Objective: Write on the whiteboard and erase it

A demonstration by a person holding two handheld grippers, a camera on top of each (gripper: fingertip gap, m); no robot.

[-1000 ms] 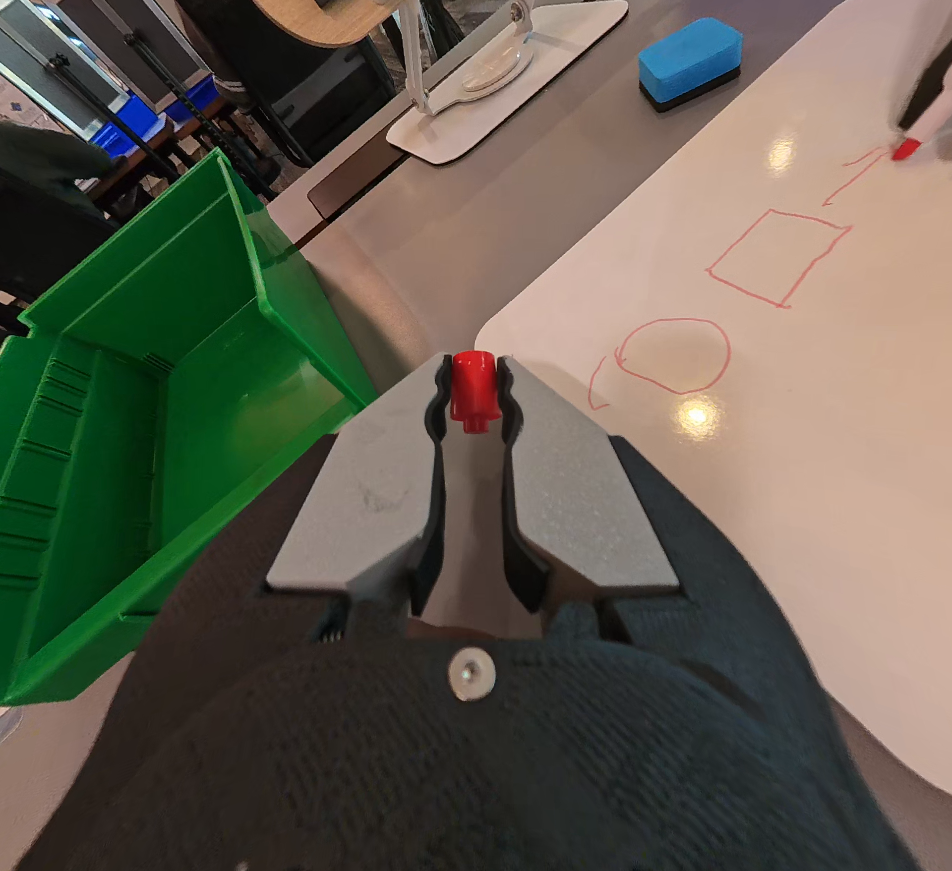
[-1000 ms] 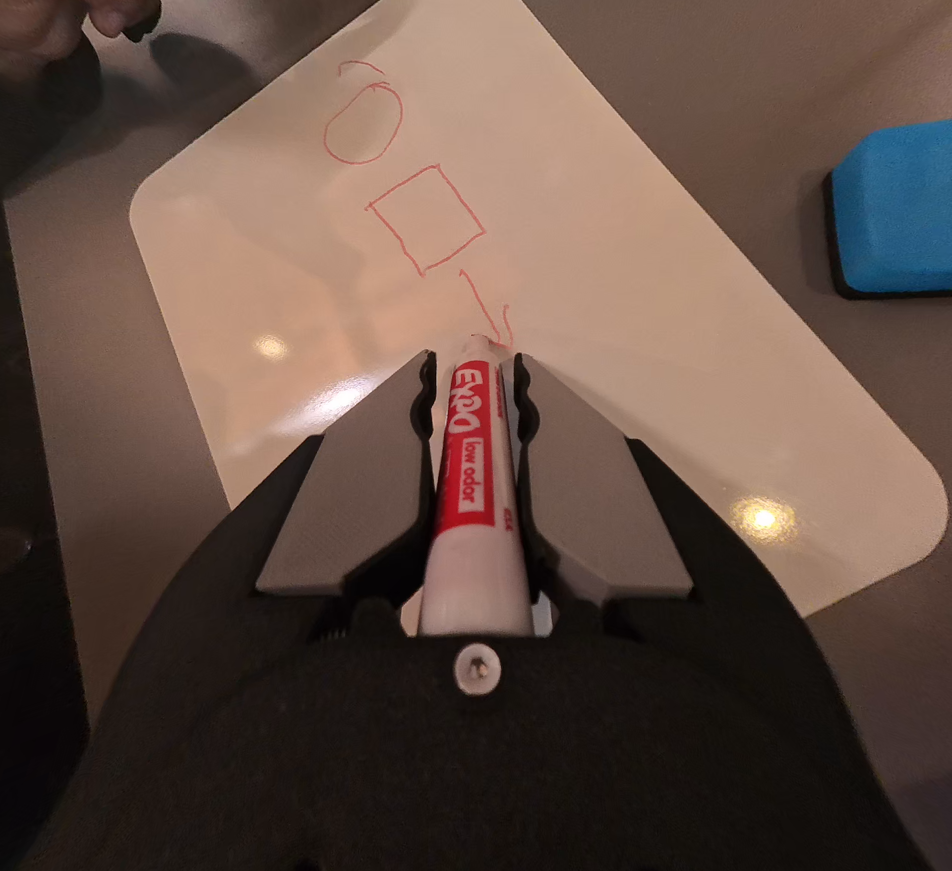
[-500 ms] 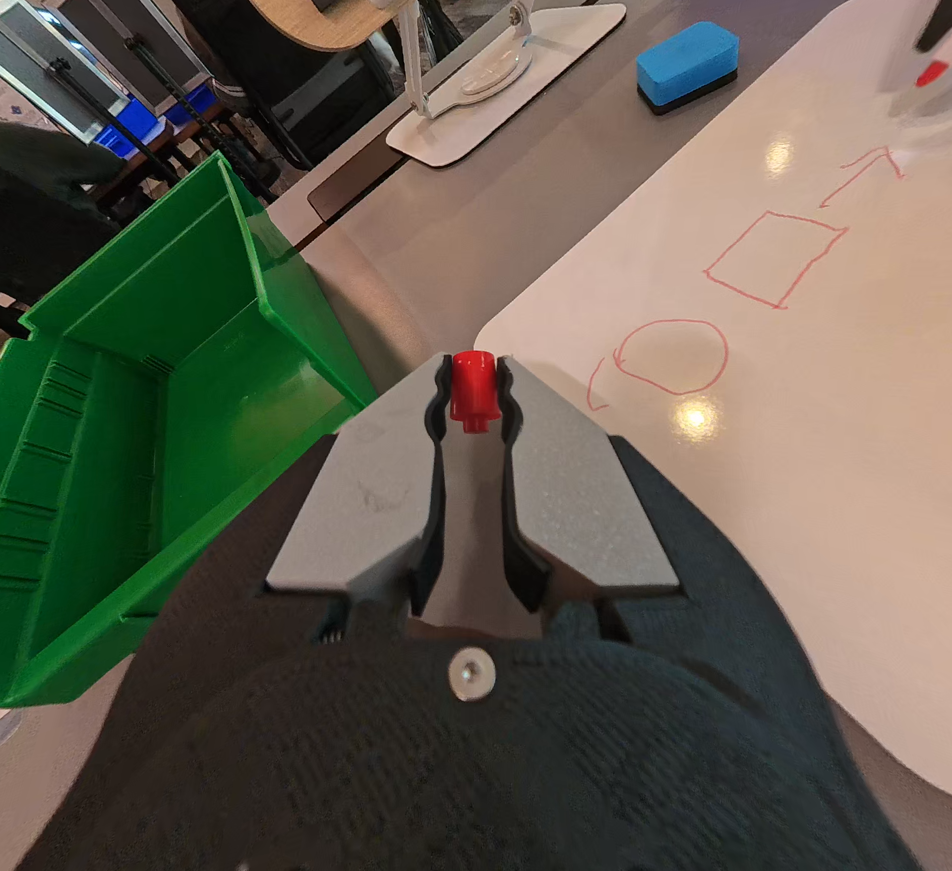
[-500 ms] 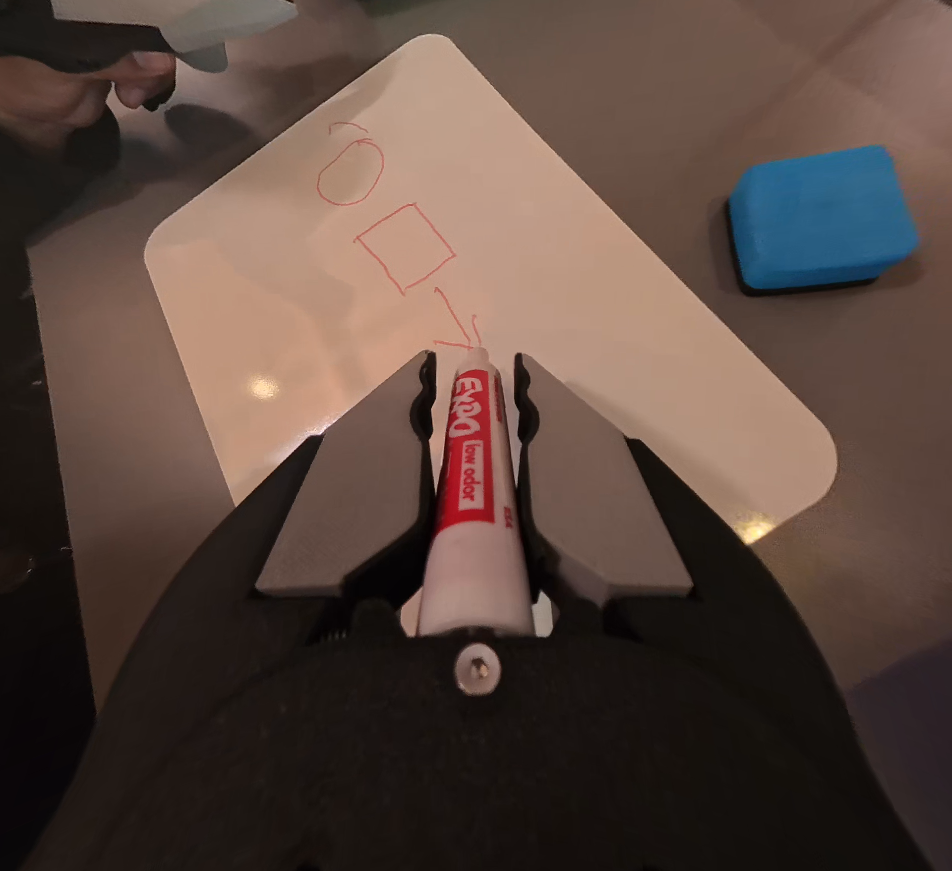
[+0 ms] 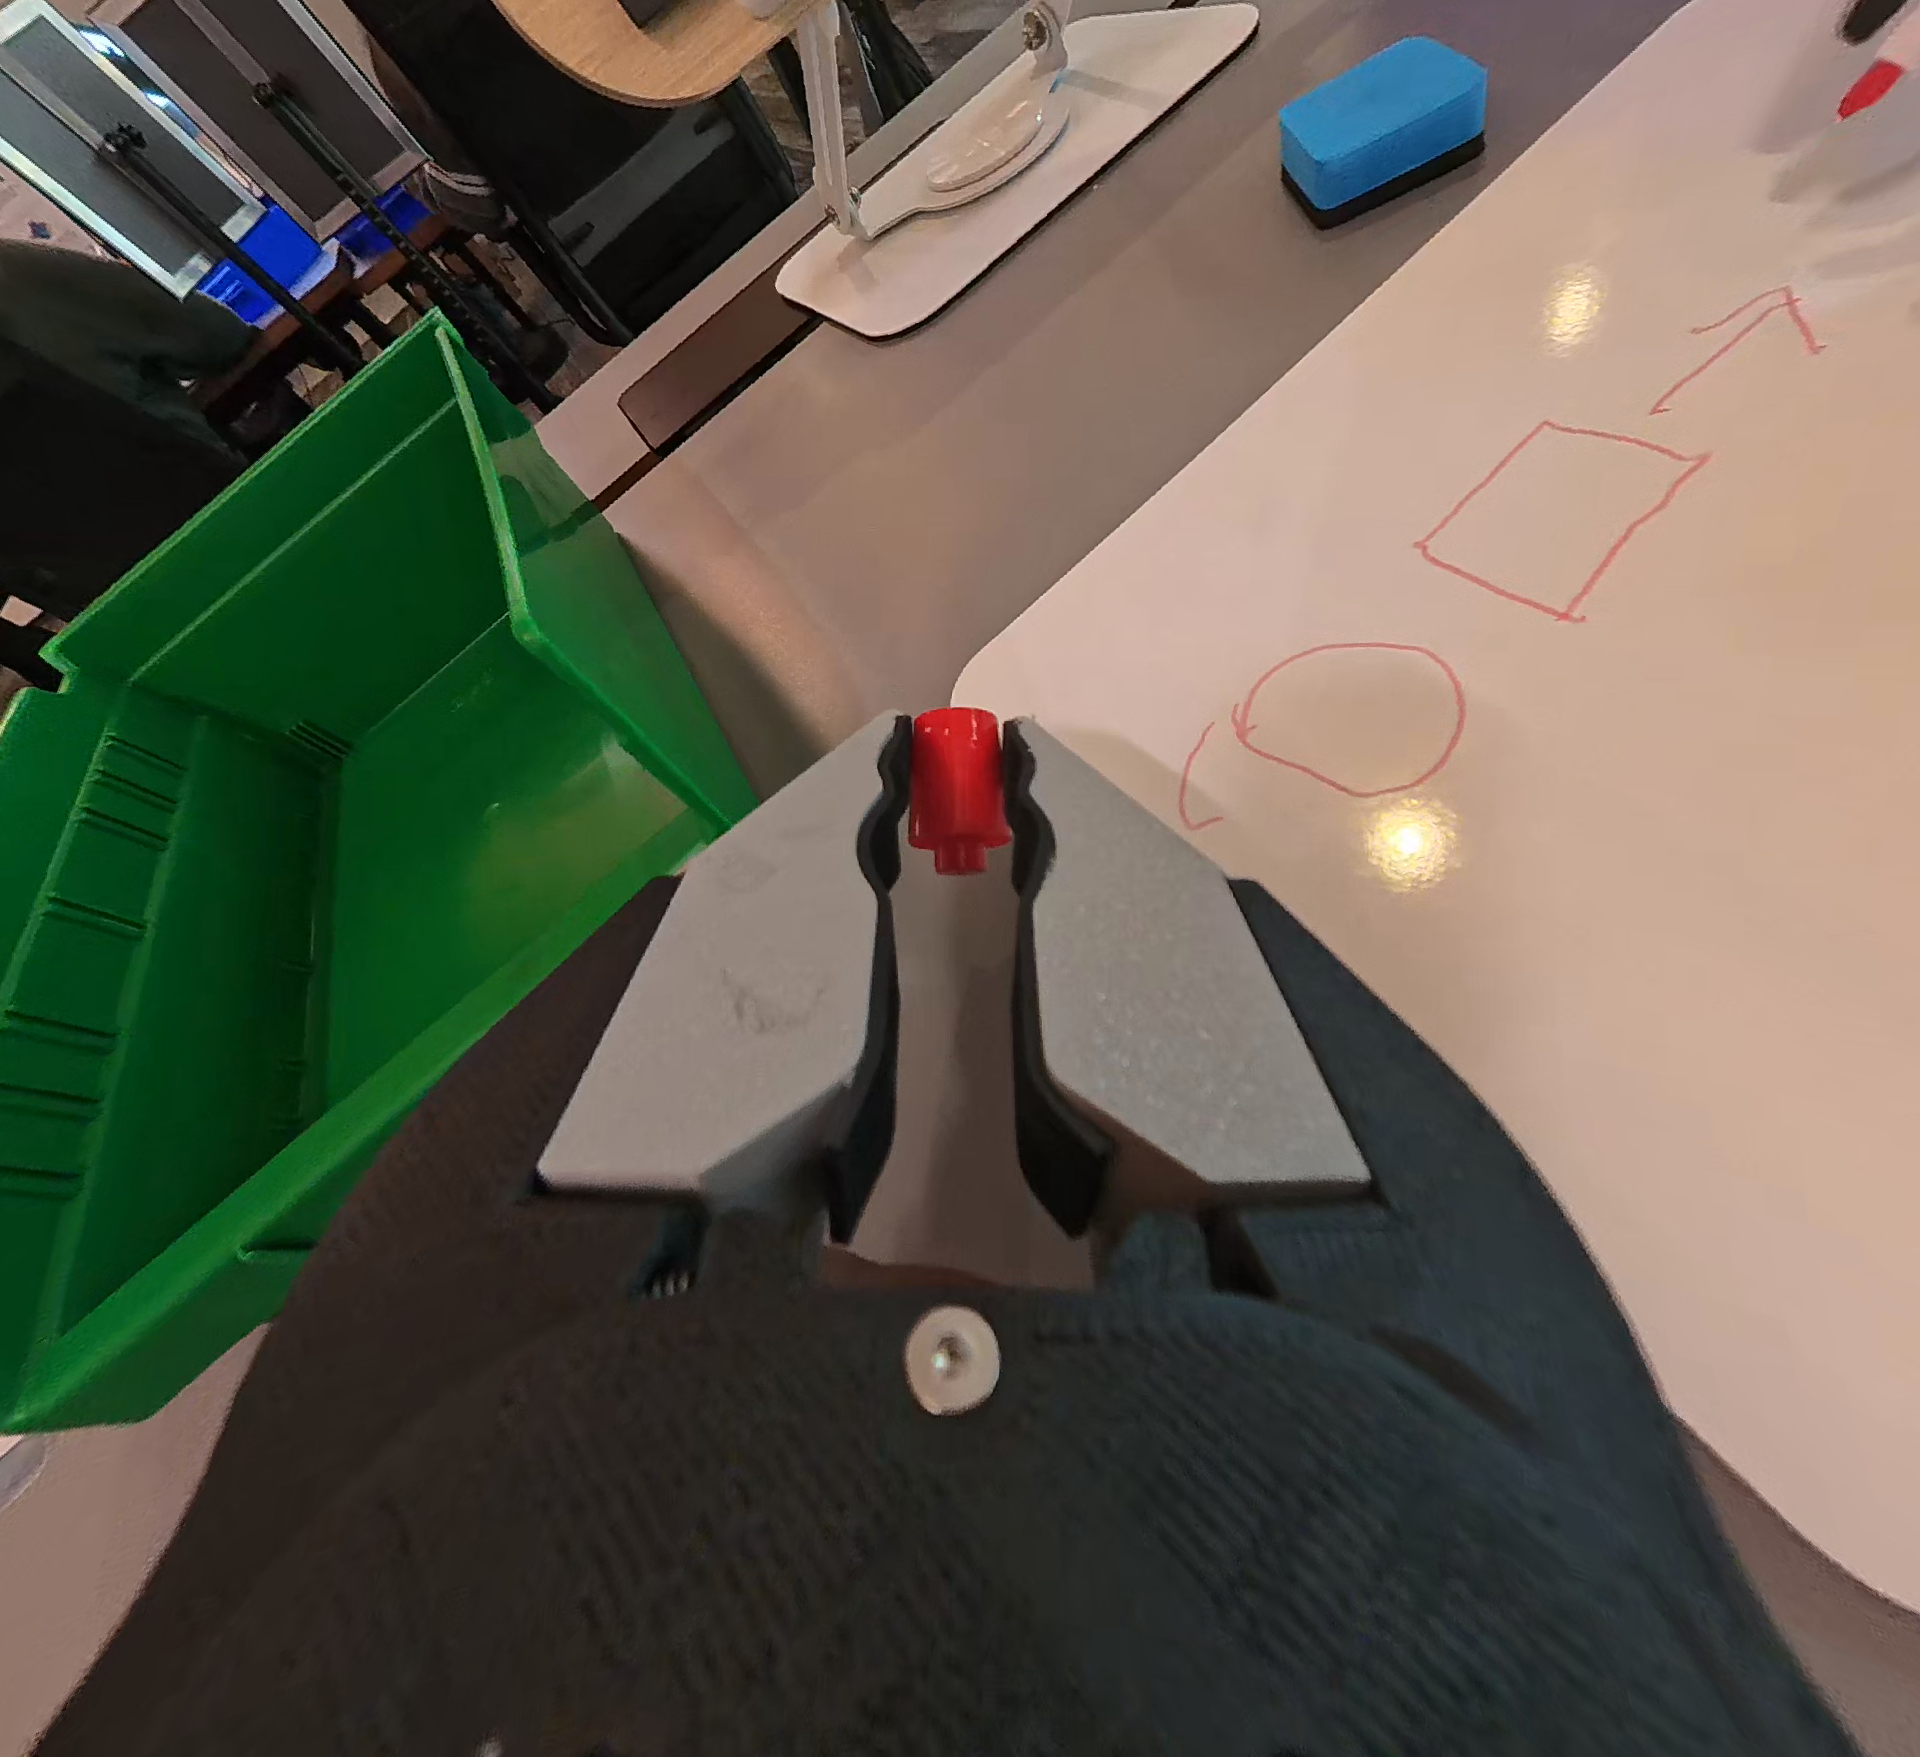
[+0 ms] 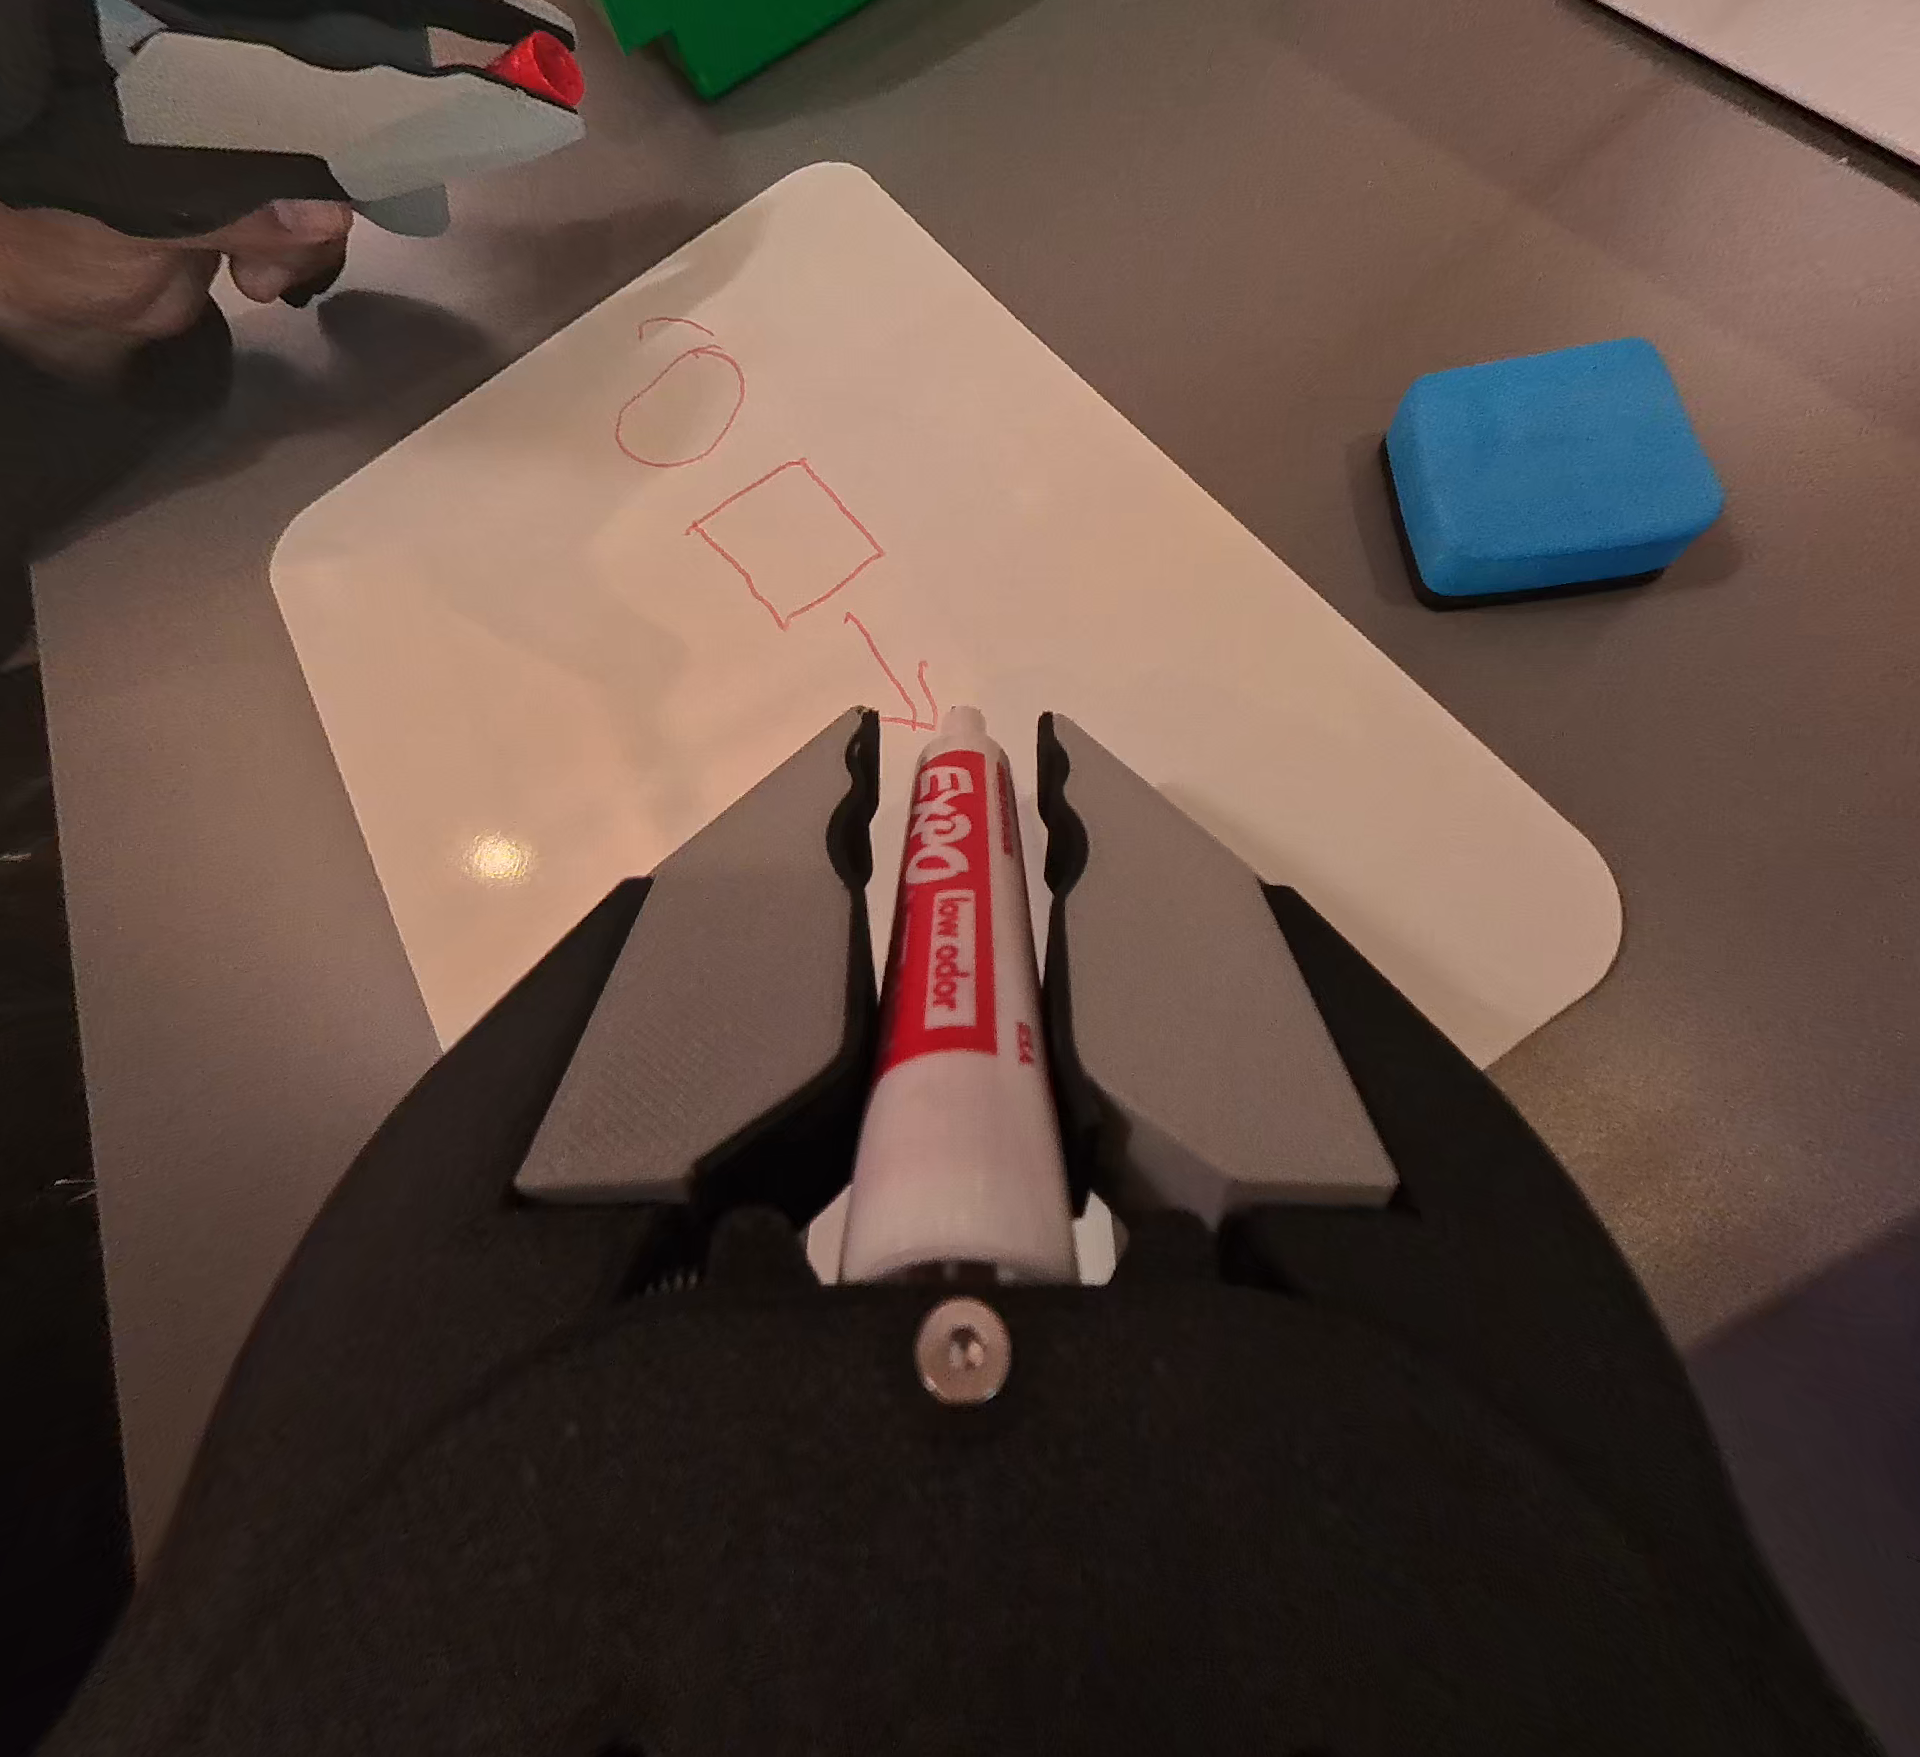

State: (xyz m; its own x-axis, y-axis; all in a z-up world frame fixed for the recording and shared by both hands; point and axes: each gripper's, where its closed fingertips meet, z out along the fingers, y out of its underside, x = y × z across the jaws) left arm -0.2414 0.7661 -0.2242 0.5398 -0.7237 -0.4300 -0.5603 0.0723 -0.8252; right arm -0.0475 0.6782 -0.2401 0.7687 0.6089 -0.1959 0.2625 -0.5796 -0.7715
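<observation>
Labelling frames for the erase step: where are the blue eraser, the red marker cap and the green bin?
blue eraser (image 6: 1548, 460), right wrist view, top face.
red marker cap (image 5: 958, 777), left wrist view, side wall.
green bin (image 5: 312, 627), left wrist view, back wall.

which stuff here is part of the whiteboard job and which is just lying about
Part of the job:
- whiteboard with red drawings
- marker in right gripper
- red cap in left gripper
- blue eraser

Lying about:
- green bin
- white lamp base
</observation>
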